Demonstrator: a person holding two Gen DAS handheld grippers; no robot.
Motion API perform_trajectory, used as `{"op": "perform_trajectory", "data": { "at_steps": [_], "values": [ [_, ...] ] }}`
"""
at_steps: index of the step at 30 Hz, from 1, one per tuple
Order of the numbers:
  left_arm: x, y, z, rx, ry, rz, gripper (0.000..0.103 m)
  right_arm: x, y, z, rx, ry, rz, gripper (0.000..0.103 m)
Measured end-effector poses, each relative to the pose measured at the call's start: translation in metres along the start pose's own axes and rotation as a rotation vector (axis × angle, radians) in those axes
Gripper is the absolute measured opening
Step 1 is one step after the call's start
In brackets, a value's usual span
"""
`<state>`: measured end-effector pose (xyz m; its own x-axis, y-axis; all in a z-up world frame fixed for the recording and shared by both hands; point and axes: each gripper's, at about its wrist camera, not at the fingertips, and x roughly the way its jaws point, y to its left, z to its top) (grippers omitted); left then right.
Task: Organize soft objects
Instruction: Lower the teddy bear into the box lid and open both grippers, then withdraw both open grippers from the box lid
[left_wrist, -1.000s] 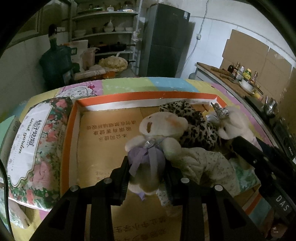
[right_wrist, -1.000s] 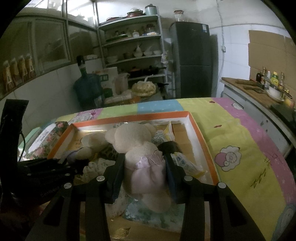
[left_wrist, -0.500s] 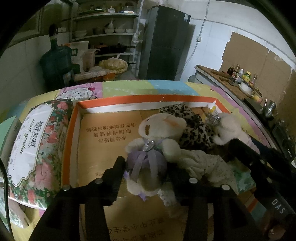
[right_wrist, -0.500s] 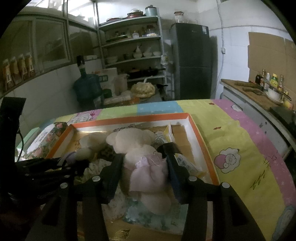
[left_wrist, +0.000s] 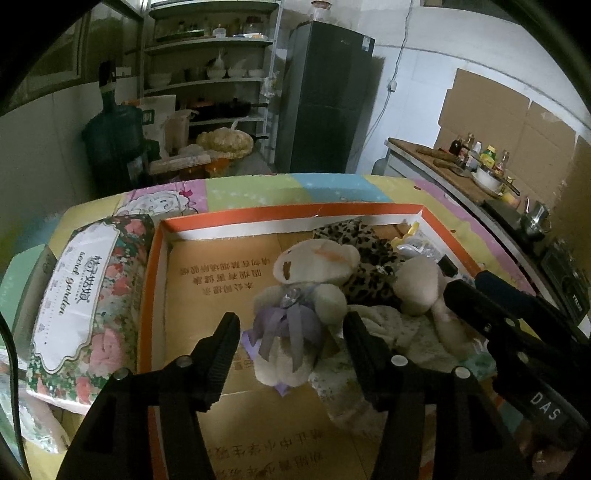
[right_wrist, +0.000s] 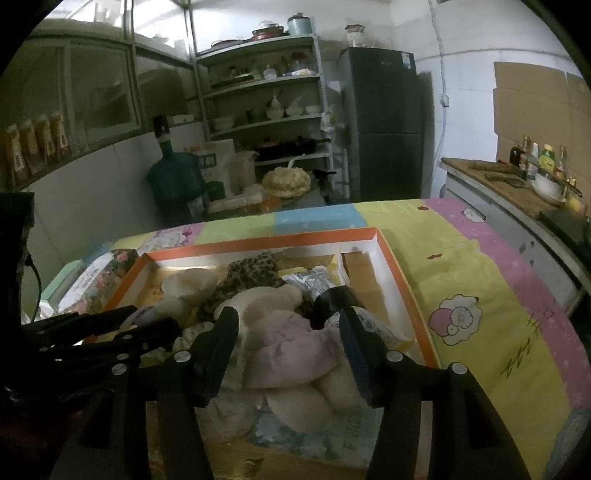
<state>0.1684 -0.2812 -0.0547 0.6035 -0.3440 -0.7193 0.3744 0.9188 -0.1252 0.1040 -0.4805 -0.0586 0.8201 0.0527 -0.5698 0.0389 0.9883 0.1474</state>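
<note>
left gripper (left_wrist: 290, 334) open around bear (left_wrist: 295, 306) (untouched)

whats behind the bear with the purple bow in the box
Right behind the bear with the purple bow lies a leopard-print cloth, and beyond it the box wall. The bear's head covers part of the cloth, so whatever lies under there is hidden.

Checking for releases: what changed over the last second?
The left gripper opened, letting go of the cream teddy bear with the lilac bow. The right gripper opened off the cream plush in a pink dress. Both toys stayed in the orange-rimmed cardboard box.
</note>
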Motion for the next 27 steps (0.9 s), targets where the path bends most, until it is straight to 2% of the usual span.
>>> {"op": "perform_trajectory", "data": {
  "at_steps": [2, 8, 10, 14, 27],
  "values": [
    [-0.003, 0.0, -0.001, 0.0, -0.012, -0.001, 0.066, -0.001, 0.001, 0.001, 0.004, -0.005, 0.002, 0.058],
    [-0.013, 0.0, -0.001, 0.005, -0.039, -0.009, 0.07, -0.008, 0.002, 0.003, 0.014, -0.024, 0.0, 0.059],
    [-0.017, -0.001, -0.001, 0.006, -0.048, -0.01, 0.072, -0.012, 0.001, 0.003, 0.019, -0.034, -0.002, 0.064],
    [-0.026, -0.002, -0.001, 0.014, -0.073, -0.01, 0.073, -0.022, 0.003, 0.004, 0.025, -0.064, -0.007, 0.072],
    [-0.062, -0.001, -0.003, 0.031, -0.157, 0.002, 0.073, -0.045, 0.017, -0.002, 0.045, -0.096, -0.001, 0.073]
  ]
}}
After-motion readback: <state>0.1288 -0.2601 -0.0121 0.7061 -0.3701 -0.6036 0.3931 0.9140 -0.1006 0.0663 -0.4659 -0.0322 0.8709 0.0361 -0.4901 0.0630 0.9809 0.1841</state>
